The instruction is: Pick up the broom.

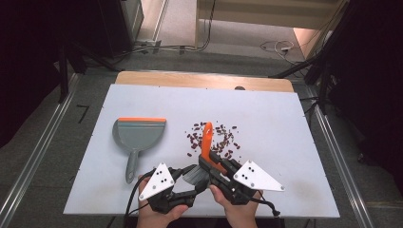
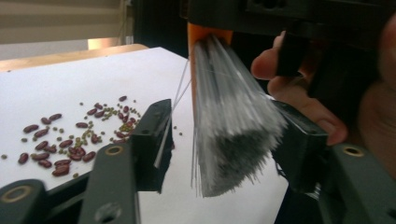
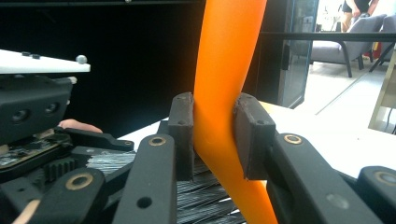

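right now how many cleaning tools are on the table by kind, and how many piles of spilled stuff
brush: 1, held by its orange handle in the right claw
dustpan: 1, lying flat to the left
pile of beans: 1, red beans mixed with small green ones
total: 3

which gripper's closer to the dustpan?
Left. The left gripper sits just right of the dustpan handle, its jaws around the brush bristles. The right gripper is farther right, clamped on the brush's handle.
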`<action>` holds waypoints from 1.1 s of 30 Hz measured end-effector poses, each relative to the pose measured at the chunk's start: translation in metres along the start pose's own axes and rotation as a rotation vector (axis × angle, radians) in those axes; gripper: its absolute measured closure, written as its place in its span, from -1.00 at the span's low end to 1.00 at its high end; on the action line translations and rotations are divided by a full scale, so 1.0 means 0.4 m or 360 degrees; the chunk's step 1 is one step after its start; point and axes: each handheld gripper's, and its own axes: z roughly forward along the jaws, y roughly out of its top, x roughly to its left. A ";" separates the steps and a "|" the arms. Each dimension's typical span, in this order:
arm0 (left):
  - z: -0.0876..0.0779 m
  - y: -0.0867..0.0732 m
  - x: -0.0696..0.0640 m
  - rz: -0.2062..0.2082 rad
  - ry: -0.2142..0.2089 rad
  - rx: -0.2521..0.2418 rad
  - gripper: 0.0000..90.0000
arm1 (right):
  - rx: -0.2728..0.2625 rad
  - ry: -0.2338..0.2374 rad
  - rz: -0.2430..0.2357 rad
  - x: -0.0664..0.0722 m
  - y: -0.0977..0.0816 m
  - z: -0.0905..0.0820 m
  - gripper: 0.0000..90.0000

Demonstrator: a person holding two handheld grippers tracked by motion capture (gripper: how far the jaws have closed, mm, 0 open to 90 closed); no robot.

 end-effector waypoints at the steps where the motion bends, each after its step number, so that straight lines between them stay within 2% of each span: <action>1: -0.001 0.000 0.001 -0.0006 0.0006 -0.0004 0.12 | 0.0004 0.0002 -0.0005 0.004 -0.001 0.001 0.53; 4: -0.002 0.002 0.002 -0.0010 0.0027 0.0006 0.36 | 0.0005 0.0007 0.0006 0.008 -0.004 0.003 0.53; 10: -0.003 0.002 0.006 -0.0023 -0.0008 0.0026 0.82 | 0.0006 0.0000 0.0008 0.012 -0.007 0.005 0.53; 13: -0.006 0.004 0.017 -0.0043 -0.0034 0.0038 0.90 | 0.0008 0.0019 0.0005 0.008 -0.007 0.008 0.52; 17: -0.011 0.008 0.029 -0.0016 -0.0046 0.0067 0.93 | 0.0051 0.0060 0.0007 0.000 -0.004 0.015 0.50; 19: -0.018 0.012 0.038 -0.0001 -0.0033 0.0055 0.93 | 0.0061 0.0095 -0.0011 -0.008 -0.001 0.015 0.33; 21: -0.028 0.019 0.051 0.0000 -0.0037 0.0051 0.93 | 0.0065 0.0183 -0.0031 -0.017 0.001 0.014 0.10; 23: -0.042 0.024 0.068 -0.0011 -0.0070 0.0035 0.93 | 0.0106 0.0255 -0.0059 -0.028 0.003 0.013 -0.08; 25: -0.054 0.029 0.082 0.0028 -0.0115 0.0035 0.93 | 0.0151 0.0301 -0.0057 -0.042 0.005 0.011 -0.17; 27: -0.066 0.032 0.095 0.0062 -0.0158 0.0036 0.93 | 0.0186 0.0340 -0.0056 -0.060 0.006 0.008 -0.18; 31: -0.082 0.036 0.120 0.0084 -0.0272 0.0014 0.93 | 0.0233 0.0422 -0.0052 -0.095 0.010 0.001 -0.21; 33: -0.087 0.036 0.134 0.0082 -0.0337 0.0022 0.93 | 0.0290 0.0470 -0.0048 -0.110 0.013 0.002 -0.25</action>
